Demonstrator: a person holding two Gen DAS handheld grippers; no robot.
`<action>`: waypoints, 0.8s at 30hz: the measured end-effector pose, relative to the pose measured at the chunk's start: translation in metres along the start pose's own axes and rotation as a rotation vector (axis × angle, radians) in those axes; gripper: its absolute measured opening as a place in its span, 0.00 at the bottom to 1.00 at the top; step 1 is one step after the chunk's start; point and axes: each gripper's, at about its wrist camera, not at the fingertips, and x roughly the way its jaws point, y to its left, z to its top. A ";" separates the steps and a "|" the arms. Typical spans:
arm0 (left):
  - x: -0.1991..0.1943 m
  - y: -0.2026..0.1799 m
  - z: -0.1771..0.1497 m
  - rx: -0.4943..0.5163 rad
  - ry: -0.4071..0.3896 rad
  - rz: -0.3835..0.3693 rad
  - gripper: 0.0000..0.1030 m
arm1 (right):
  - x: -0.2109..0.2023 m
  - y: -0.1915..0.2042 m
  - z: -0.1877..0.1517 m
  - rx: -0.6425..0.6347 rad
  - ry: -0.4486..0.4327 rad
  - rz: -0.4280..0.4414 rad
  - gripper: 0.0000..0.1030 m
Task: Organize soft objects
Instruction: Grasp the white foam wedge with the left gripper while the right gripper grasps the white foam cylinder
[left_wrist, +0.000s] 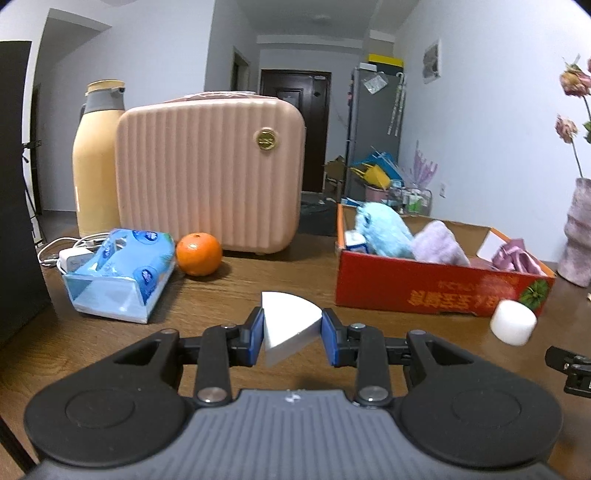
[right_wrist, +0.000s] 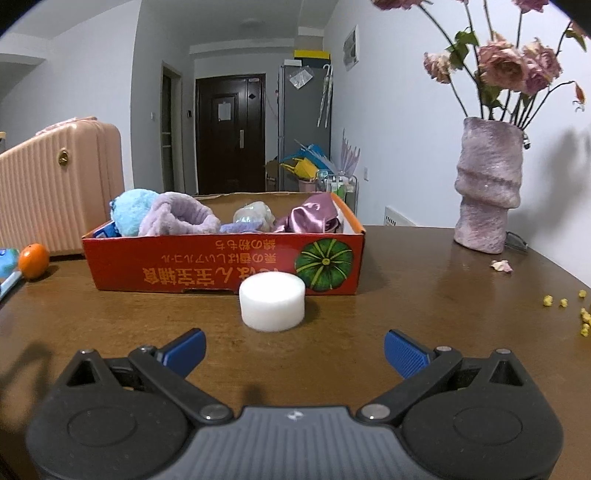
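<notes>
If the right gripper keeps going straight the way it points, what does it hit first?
Most likely the white foam cylinder, standing on the table ahead of the open right gripper, slightly left of its centreline. Just behind it is the red cardboard box; depth is hard to judge.

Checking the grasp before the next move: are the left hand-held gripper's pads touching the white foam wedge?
Touching. The left wrist view shows both blue pads pressed against the white foam wedge.

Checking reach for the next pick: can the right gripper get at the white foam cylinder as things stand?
Probably yes. The right gripper is open, and the foam cylinder stands straight ahead on bare table, just in front of the red box, with nothing between.
</notes>
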 end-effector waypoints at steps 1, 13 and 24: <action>0.002 0.002 0.001 -0.004 -0.002 0.004 0.32 | 0.005 0.001 0.002 0.000 0.007 0.001 1.00; 0.022 0.009 0.008 -0.010 -0.003 0.027 0.32 | 0.072 0.003 0.029 0.050 0.085 0.001 1.00; 0.030 0.007 0.010 -0.002 -0.001 0.023 0.32 | 0.109 0.013 0.040 0.047 0.166 0.006 0.55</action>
